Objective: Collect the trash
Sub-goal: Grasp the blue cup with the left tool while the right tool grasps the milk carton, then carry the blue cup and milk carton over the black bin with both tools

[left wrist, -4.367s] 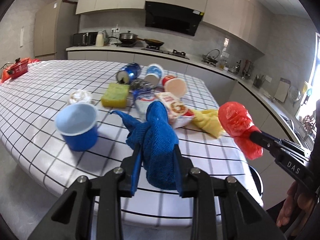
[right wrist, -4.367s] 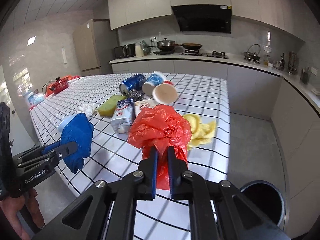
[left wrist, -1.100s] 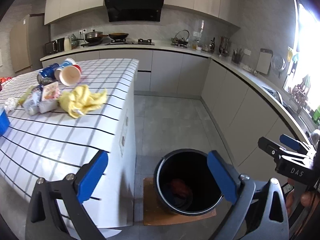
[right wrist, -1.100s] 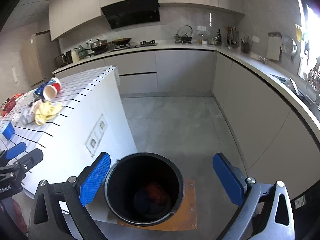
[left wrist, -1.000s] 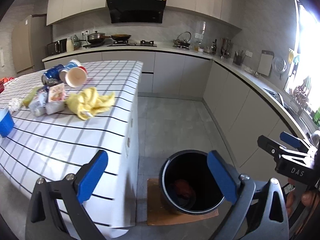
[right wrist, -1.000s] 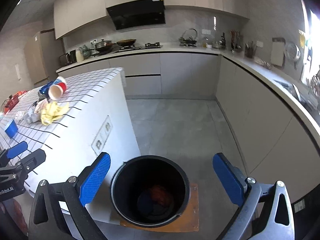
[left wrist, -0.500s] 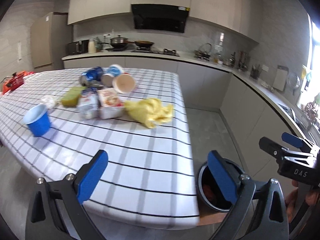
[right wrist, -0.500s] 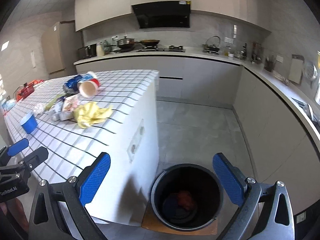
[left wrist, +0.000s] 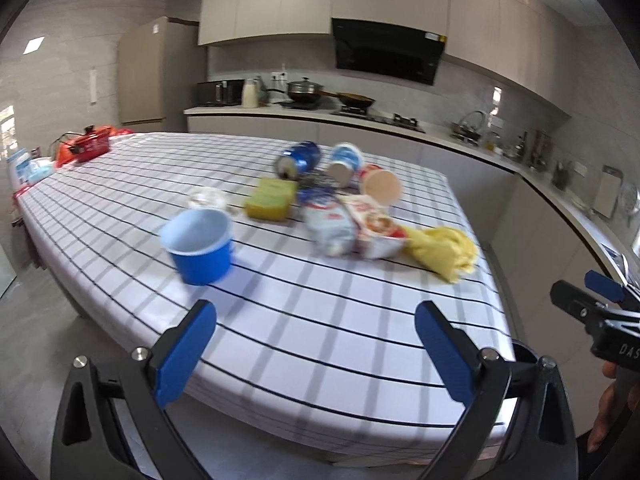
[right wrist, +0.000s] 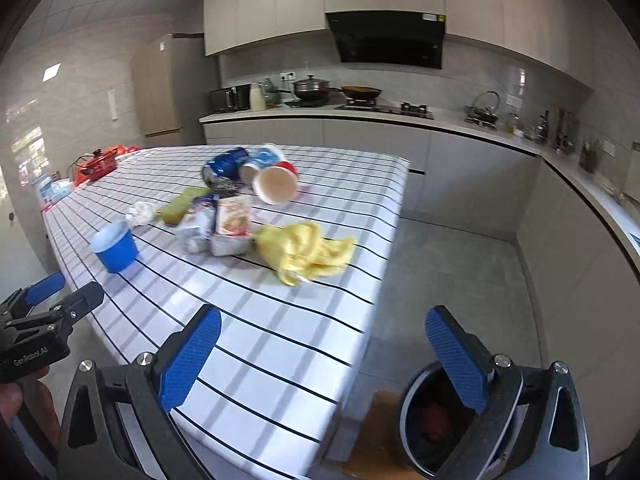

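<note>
Trash lies on the checked table (left wrist: pixel 280 320): a yellow crumpled cloth (left wrist: pixel 444 250) (right wrist: pixel 308 252), a white-blue bag (left wrist: pixel 330 226), a food tray (left wrist: pixel 372 226), a paper cup (left wrist: pixel 380 188), a blue can (left wrist: pixel 298 158), a green sponge (left wrist: pixel 270 198) and a blue cup (left wrist: pixel 198 244). My left gripper (left wrist: pixel 316 344) is open and empty over the table's near edge. My right gripper (right wrist: pixel 320 356) is open and empty, above the table corner. The black bin (right wrist: pixel 432 420) stands on the floor at lower right with red trash inside.
A red item (left wrist: pixel 86 146) sits at the table's far left end. Kitchen counters (right wrist: pixel 440 128) with a stove and pots line the back and right walls. Grey floor (right wrist: pixel 460 280) lies between the table and the counters.
Both grippers let go of the blue cloth and red bag over the bin, then swung back from the bin to the table. Both stay open.
</note>
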Demonstrator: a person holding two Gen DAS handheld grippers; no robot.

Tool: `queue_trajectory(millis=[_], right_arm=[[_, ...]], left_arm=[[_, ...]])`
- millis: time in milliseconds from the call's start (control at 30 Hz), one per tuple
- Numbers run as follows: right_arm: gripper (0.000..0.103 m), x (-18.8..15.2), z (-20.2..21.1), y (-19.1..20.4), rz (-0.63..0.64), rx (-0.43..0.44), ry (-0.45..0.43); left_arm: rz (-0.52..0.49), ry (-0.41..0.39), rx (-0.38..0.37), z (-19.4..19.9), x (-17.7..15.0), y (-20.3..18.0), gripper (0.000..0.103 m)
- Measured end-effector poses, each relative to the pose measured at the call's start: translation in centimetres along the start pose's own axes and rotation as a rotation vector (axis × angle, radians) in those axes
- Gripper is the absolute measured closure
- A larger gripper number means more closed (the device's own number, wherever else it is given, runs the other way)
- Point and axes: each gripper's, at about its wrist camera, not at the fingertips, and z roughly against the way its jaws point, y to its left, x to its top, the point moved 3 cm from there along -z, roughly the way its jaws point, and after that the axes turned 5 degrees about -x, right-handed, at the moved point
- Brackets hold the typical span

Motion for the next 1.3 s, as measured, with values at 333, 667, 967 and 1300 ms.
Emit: queue_trajectory(millis=[333, 667, 967, 1300], right_arm=[[0.014, 2.2, -3.5, 6.0, 0.013, 0.022, 0.010], [0.026, 3.5, -8.3, 7.3, -0.007, -0.008, 0.066], [0.047, 5.4, -14.0, 10.8, 0.040, 0.064, 0.129], [0.047, 7.2, -20.5, 12.8, 0.080, 0.093, 0.207]], left_arm=[[-0.001, -0.004, 0.068, -2.3, 1.4, 6.8, 0.003], [0.018, 0.053, 0.043, -7.3, 2.5, 10.5, 0.007], [0.026, 0.114, 0.035, -11.2, 3.7, 11.7, 0.013], [0.044, 0.158, 0.025, -13.9, 5.0, 13.8, 0.021]])
